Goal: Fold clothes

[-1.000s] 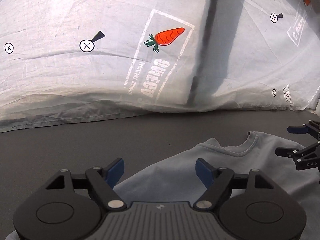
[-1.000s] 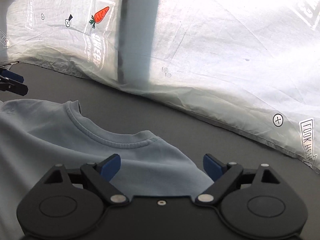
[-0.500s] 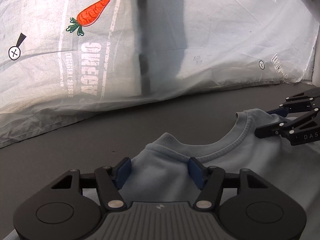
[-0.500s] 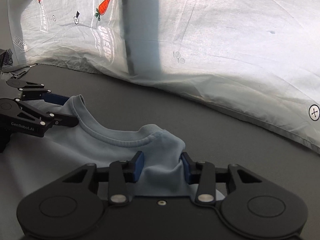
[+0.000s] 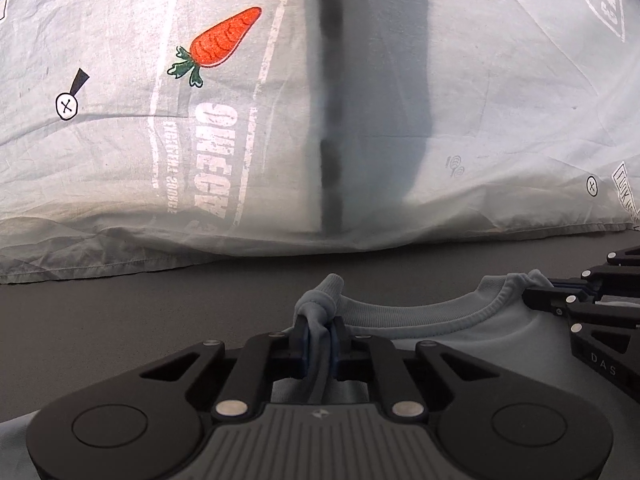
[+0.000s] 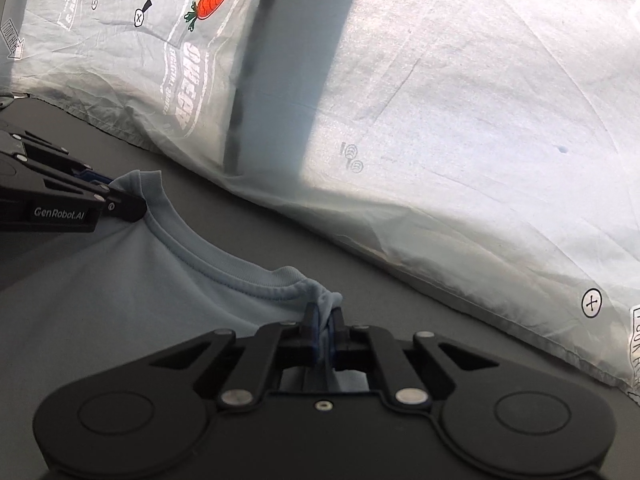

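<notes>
On the dark grey surface [image 5: 140, 320] we have a light blue sweatshirt [image 6: 120, 300] lying flat, its ribbed collar [image 5: 420, 308] turned toward the far edge. We hold it at both ends of the neckline. Our left hand-held gripper [image 5: 320, 340] has its jaws closing on a bunched fold of cloth at the collar's left end; the fabric fills the narrow gap and puffs up just past the fingertips. Our right hand-held gripper [image 6: 322, 332] is pinched tight on the collar's right end, a small knot of cloth squeezed between the pads. In each wrist view the other tool reaches in from the side, touching the opposite end of the collar.

Along the far edge of the surface hangs a pale printed sheet [image 5: 500, 100], its hem [image 5: 120, 268] resting on the surface. It bears an orange carrot print [image 5: 224, 40], white lettering and small circled crosses; a dark upright band [image 5: 332, 120] shows through it near the middle.

Between the collar and the hem runs a bare strip of surface. It is narrow straight ahead of the collar and widens toward the far left, where the surface lies open beside the left shoulder of the garment. On the right the hem slants nearer, so the bare strip beside the right tool is a wedge that narrows toward the near right corner. The garment's lower part is hidden behind the tool bodies.
</notes>
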